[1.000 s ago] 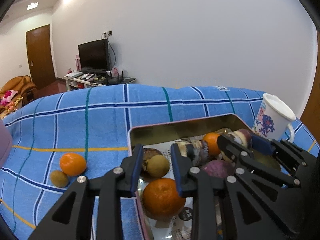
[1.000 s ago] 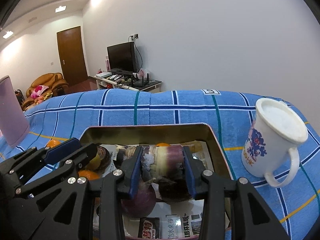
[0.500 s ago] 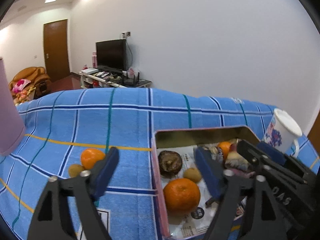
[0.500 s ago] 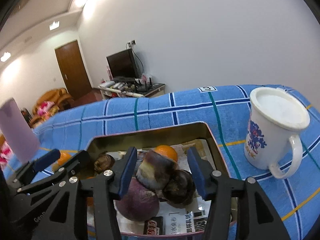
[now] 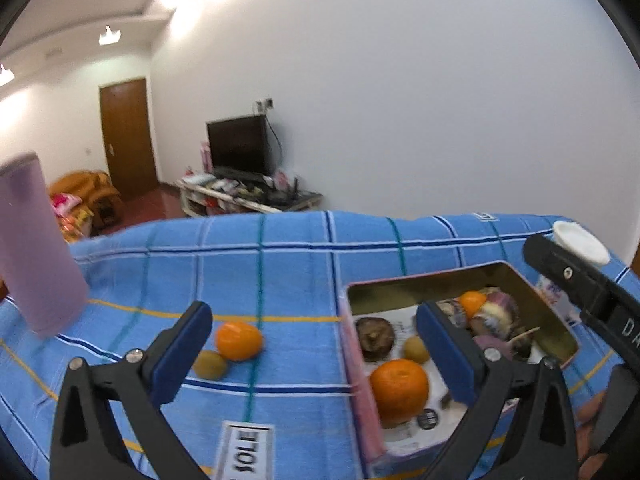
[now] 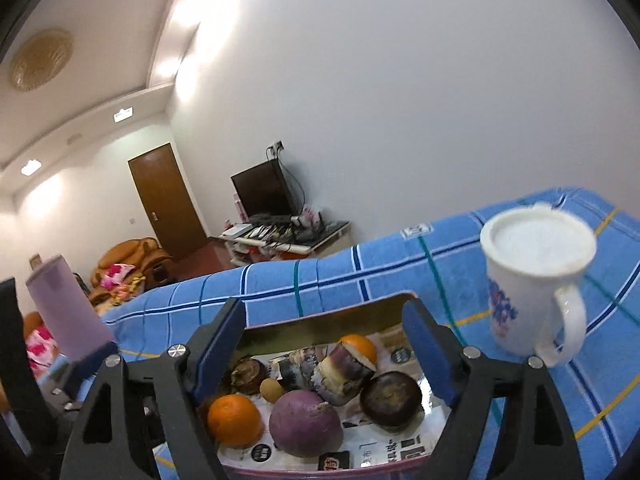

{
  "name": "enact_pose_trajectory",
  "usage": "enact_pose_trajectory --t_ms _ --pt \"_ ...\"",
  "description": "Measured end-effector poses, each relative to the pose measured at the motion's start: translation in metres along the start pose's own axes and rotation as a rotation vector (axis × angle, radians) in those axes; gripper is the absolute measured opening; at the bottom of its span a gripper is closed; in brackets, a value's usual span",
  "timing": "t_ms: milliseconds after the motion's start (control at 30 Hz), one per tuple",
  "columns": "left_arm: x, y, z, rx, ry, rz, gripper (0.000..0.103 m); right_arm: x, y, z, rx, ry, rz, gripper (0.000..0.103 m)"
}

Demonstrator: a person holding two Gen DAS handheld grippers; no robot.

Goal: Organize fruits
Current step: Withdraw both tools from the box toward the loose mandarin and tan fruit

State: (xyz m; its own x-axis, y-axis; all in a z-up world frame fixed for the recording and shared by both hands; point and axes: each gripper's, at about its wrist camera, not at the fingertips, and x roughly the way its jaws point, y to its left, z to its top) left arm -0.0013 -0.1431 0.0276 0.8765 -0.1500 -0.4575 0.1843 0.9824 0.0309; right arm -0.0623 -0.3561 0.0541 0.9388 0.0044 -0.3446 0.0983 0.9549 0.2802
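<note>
Collecting loose fruit: steer the spread, empty left gripper (image 5: 312, 344) onto the orange (image 5: 239, 341) at lower left, outside the tin (image 5: 420, 282). Right gripper (image 6: 328, 352) hangs spread, empty, above it.

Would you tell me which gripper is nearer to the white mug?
Right. The right gripper hangs open over the tin, with the white mug just beside it; the left gripper is open farther left.
</note>
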Motion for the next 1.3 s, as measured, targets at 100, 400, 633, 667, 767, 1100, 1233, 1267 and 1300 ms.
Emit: enact_pose_trajectory --t_ms 100,400,633,667,767,1100,1233,1267,1300 --pt "-0.003 0.006 -0.002 0.000 -0.018 0.033 0.103 -0.008 0.008 -0.002 -0.042 -0.051 -0.033 0.082" --pt "-0.007 0.017 -0.013 0.040 -0.035 0.071 0.103 -0.024 0.015 -0.010 -0.092 -0.107 -0.104 0.082" --pt "-0.011 0.024 -0.022 0.035 -0.006 0.054 0.103 -0.032 0.030 -0.016 -0.152 -0.121 -0.159 0.082" --pt "-0.013 0.025 -0.023 0.035 -0.004 0.048 0.103 -0.034 0.033 -0.018 -0.156 -0.113 -0.162 0.082" --pt "-0.017 0.028 -0.026 0.047 -0.004 0.043 0.103 -0.037 0.040 -0.022 -0.185 -0.107 -0.173 0.082" --pt "-0.026 0.043 -0.031 0.076 -0.010 0.062 0.103 -0.042 0.062 -0.035 -0.190 -0.071 -0.187 0.082" --pt "-0.028 0.054 -0.032 0.076 -0.006 0.064 0.103 -0.038 0.065 -0.037 -0.153 -0.036 -0.181 0.082" --pt "-0.028 0.057 -0.032 0.074 -0.003 0.066 0.103 -0.036 0.065 -0.037 -0.142 -0.030 -0.179 0.082" --pt "-0.028 0.060 -0.032 0.071 0.001 0.065 0.103 -0.035 0.066 -0.037 -0.134 -0.025 -0.179 0.082"
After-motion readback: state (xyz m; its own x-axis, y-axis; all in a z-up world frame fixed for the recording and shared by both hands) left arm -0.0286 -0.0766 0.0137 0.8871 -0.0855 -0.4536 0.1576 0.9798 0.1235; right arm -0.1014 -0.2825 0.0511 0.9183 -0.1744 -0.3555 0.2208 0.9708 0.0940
